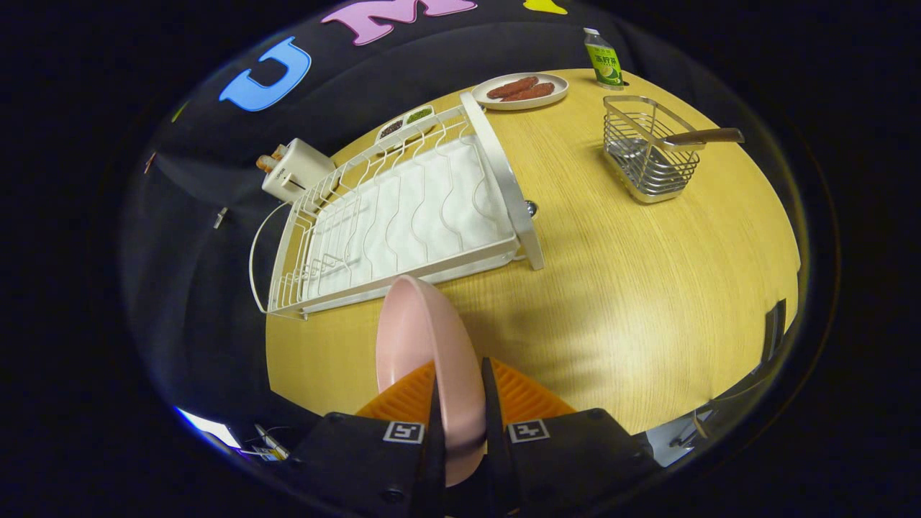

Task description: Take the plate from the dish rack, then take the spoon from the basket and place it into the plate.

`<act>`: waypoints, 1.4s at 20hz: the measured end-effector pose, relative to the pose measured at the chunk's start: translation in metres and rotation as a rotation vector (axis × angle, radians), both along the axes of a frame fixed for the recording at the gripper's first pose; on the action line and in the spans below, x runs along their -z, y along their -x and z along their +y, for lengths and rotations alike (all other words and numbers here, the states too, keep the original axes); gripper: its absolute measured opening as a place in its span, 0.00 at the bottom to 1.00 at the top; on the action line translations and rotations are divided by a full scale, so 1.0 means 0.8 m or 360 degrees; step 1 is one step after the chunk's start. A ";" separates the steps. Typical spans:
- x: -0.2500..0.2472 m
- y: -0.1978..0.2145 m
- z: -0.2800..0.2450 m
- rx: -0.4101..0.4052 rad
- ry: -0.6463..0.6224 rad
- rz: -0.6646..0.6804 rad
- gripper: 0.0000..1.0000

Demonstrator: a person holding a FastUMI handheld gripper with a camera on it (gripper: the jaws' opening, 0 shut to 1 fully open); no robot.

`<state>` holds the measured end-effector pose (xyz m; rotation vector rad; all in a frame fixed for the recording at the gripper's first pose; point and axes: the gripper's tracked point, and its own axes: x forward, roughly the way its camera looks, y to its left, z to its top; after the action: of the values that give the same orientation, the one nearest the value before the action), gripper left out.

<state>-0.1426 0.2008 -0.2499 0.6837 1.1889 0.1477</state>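
Plate (pixel 424 345) is already out of the dish rack (pixel 403 216) and pinched on edge in the tongs (pixel 460 403), both fingers pressing on its rim at the bottom centre of the frame, so the step in hand looks like getting it down flat on the surface (pixel 647 288).

To do that well, I'd pick the bare wood in the lower right of the frame, well apart from the rack and on the near side of the basket (pixel 647 155), so the spoon trip afterwards is short. The plate stands nearly vertical right now, so it needs a roll of the wrist to bring it level before it goes down. Let the bottom touch first, then ease the fingers off. Dropping it from on edge would probably let it wobble or roll.

Spoon (pixel 701 137) sits in the wire basket in the upper right, handle sticking out over the rim toward the right, which should make a decent grab point later.

Pose-wise, the tongs hang above the near edge of the surface, looking down and forward at a steep angle, just ahead of the rack's near corner. The whole view is tilted, so the tool seems rolled to one side.

Other stuff: a plate of sausages (pixel 522 90) and a bottle (pixel 603 59) at the top, toaster (pixel 295 169) in the upper left.
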 end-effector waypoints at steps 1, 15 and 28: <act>0.004 0.000 -0.003 -0.0006 0.0025 0.0008 0.29; -0.012 -0.025 -0.113 0.0046 0.0309 -0.0204 0.46; -0.040 -0.110 -0.343 0.0140 0.0861 -0.0593 0.68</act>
<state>-0.0546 -0.0740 -0.2179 0.2149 0.7858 -0.1168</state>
